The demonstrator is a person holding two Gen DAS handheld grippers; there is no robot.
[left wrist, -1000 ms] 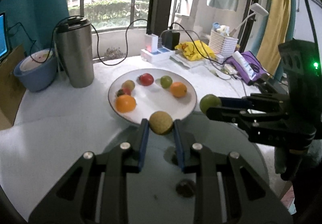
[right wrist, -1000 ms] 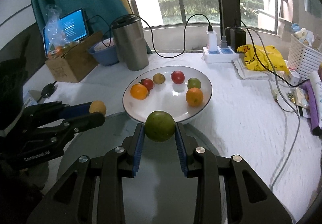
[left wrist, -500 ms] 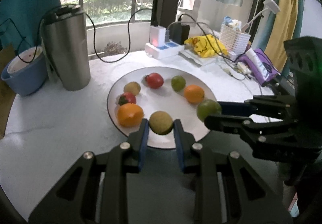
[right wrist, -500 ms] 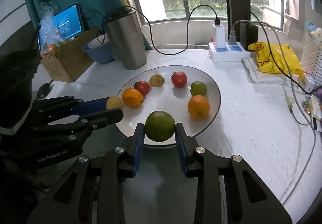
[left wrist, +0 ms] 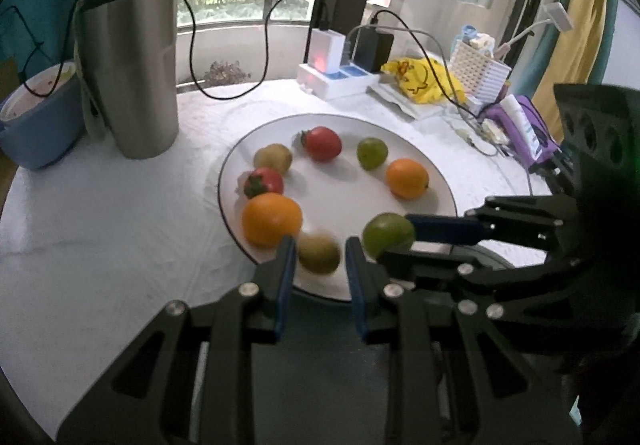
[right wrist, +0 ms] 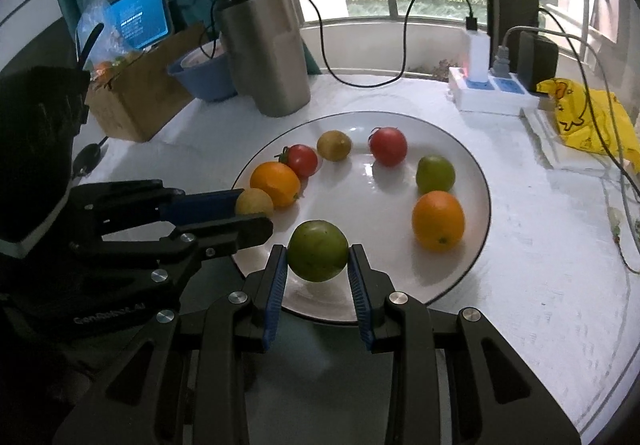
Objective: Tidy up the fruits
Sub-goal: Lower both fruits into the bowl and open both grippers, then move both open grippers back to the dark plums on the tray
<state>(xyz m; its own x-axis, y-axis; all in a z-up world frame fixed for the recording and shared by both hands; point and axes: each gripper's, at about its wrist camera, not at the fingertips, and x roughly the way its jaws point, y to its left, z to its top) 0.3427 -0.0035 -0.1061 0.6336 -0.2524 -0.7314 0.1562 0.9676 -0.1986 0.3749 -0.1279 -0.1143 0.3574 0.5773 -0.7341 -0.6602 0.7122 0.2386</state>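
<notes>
- Left wrist view: left gripper [left wrist: 318,259] pinches a blurred yellow-brown fruit [left wrist: 319,252] over the white plate [left wrist: 416,149], angled downward. Released here, it could roll into the big orange [left wrist: 272,219] just beside it.
- Right wrist view: right gripper [right wrist: 318,265] pinches a green fruit [right wrist: 318,256] above the plate's near rim, pointing downward; dropped early, it may roll off.

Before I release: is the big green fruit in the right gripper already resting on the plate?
Cannot tell for sure. The green fruit is clamped in the right gripper over the plate, apparently just above it.
</notes>
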